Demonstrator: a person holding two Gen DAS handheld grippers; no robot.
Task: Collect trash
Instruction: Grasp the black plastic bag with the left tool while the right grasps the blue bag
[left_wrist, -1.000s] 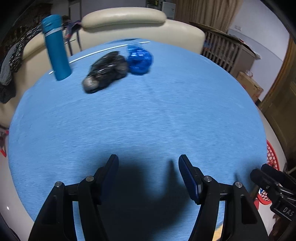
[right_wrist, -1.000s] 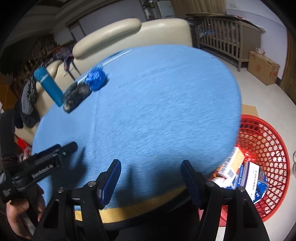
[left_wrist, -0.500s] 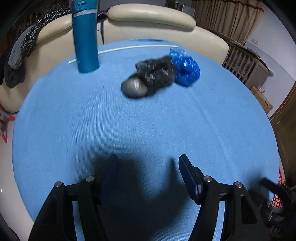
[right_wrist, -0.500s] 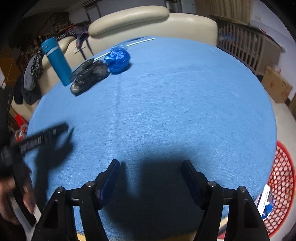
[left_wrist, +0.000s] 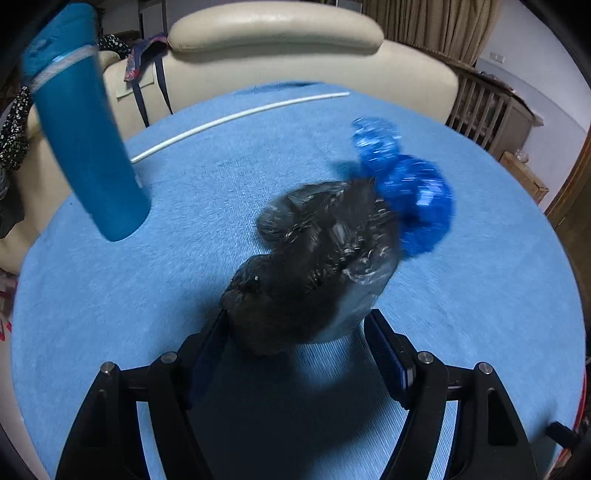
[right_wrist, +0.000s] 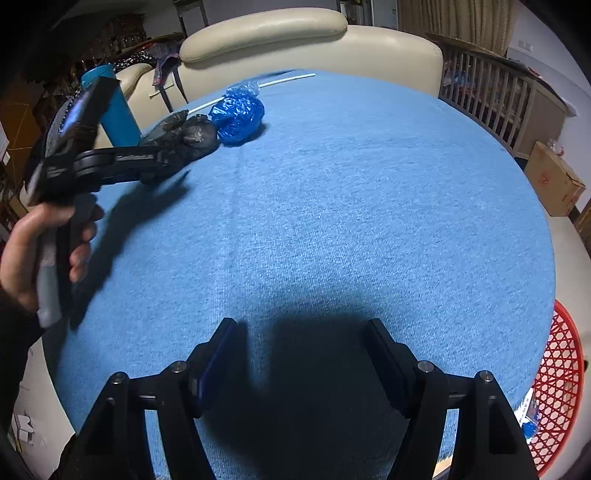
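Note:
A crumpled black plastic bag lies on the round blue table. A crumpled blue plastic bag touches its far right side. My left gripper is open, with the near end of the black bag between its fingertips. The right wrist view shows the left gripper reaching the black bag beside the blue bag. My right gripper is open and empty over the near part of the table. A red mesh basket with trash stands on the floor at the right.
A tall teal bottle stands on the table left of the bags. A thin white rod lies near the far edge. A cream sofa curves behind the table. A wooden crib and a cardboard box stand at the right.
My left gripper has moved forward across the table to the black bag, which now sits between its open fingers. My right gripper has swung left, away from the basket.

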